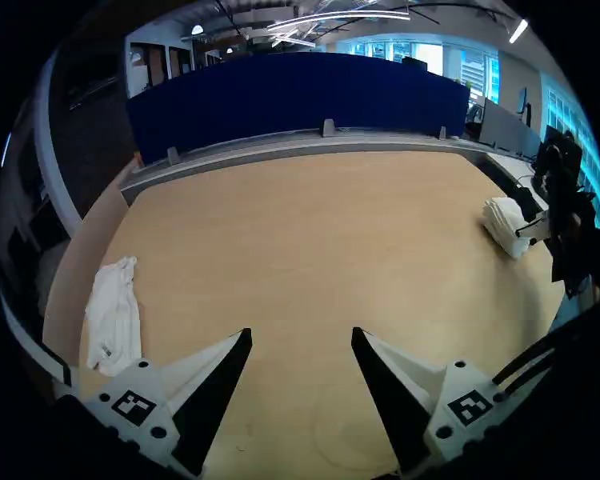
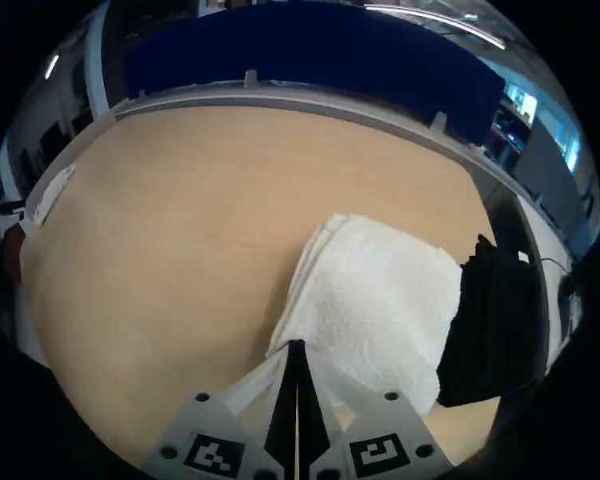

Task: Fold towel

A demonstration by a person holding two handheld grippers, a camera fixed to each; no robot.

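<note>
R gripper (image 2: 298, 356): fingers closed tip-to-tip at near edge of folded white towel (image 2: 380, 308); pinch on fabric can't be confirmed. Black folded cloth (image 2: 492, 320) touches it (prob. a done-pile). L gripper (image 1: 300, 360): wide open, empty, well apart from folded white towel. Crumpled towel (image 1: 112, 316) lies farther still, likely next.

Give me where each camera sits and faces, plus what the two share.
Left gripper view: rides the left gripper, fingers apart, low over the wooden table, facing the blue partition; crumpled white cloth at left.
Right gripper view: rides the right gripper, fingers together, tilted down at the folded white towel, black cloth beside it.
Shared: table, partition, both white cloths; the left gripper view also catches the right gripper at the folded towel, far right.
</note>
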